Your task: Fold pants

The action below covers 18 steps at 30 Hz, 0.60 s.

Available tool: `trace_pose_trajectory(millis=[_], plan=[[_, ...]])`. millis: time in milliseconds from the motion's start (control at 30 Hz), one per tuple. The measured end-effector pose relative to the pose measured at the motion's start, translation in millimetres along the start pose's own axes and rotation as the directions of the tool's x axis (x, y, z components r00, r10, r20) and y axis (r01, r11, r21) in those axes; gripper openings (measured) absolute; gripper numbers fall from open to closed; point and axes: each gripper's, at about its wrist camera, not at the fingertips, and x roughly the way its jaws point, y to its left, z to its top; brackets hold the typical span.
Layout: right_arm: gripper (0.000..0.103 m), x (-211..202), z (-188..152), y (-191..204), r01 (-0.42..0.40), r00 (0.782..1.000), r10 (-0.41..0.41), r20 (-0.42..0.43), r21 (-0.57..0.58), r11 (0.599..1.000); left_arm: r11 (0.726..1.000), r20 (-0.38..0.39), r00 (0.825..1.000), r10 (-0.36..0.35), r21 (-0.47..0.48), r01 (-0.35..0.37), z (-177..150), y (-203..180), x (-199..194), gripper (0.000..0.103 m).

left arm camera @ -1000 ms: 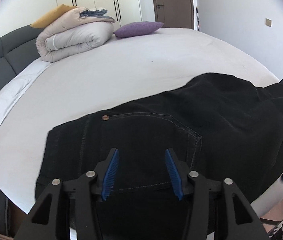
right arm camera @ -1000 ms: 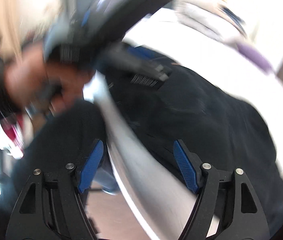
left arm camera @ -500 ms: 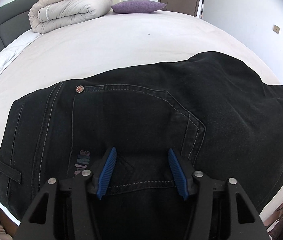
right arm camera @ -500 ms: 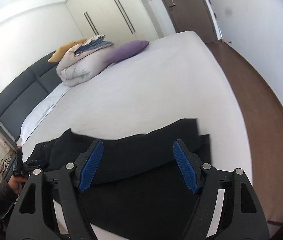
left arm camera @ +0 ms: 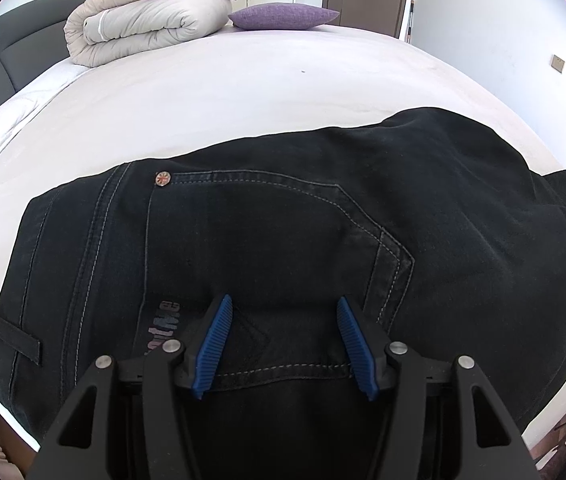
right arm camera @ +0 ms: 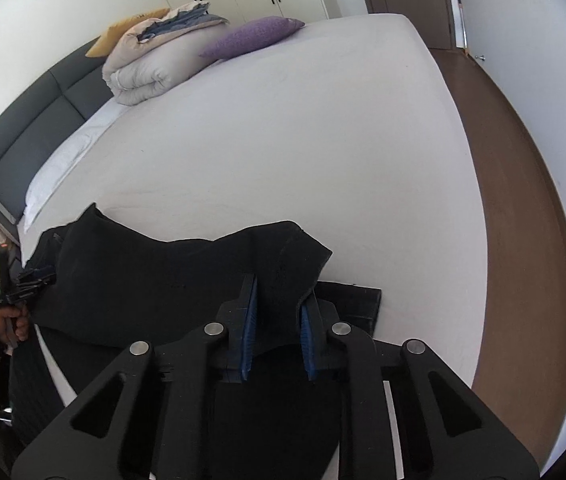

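- A fold of the black pants (right arm camera: pixel 187 280) is being pinched near the leg end by the right gripper (right arm camera: pixel 277 320), its jaws closing on cloth.
- The left gripper (left arm camera: pixel 283 338) is being held half-wide over the back pocket (left arm camera: pixel 275 248), gripping nothing.
- Next, the leg end is likely to be carried toward the waist.
- The pants are lying rumpled along the near edge of the bed (left arm camera: pixel 267 80).

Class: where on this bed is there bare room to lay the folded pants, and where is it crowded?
Free: the wide white sheet between the pants and the purple pillow, out to the floor-side edge. Crowded: the headboard end, with the rolled duvet, and the near edge under the pants.
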Motion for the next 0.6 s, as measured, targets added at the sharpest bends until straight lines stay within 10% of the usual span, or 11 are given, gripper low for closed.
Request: trace_pose_trajectory(millis=[267, 333, 433, 600], plan=[[0.010, -90, 70, 65, -0.290, 0.957, 0.268, 0.111, 0.327, 0.899, 1.000, 0.006, 1.000, -0.009, -0.009, 0.009, 0, 3, -1, 0.059], [0.011, -88, 75, 38, -0.209, 0.978, 0.181, 0.104, 0.478, 0.853, 1.000, 0.007, 1.000, -0.012, -0.012, 0.012, 0, 3, -1, 0.059], [0.018, -83, 64, 5, 0.163, 0.986, -0.154, -0.063, 0.541, 0.825, 1.000, 0.010, 1.000, -0.017, -0.015, 0.017, 0, 5, -2, 0.059], [0.060, -101, 15, -19, 0.159, 0.976, -0.216, 0.019, 0.617, 0.771, 1.000, 0.014, 1.000, -0.024, -0.014, 0.024, -1, 6, -1, 0.059]])
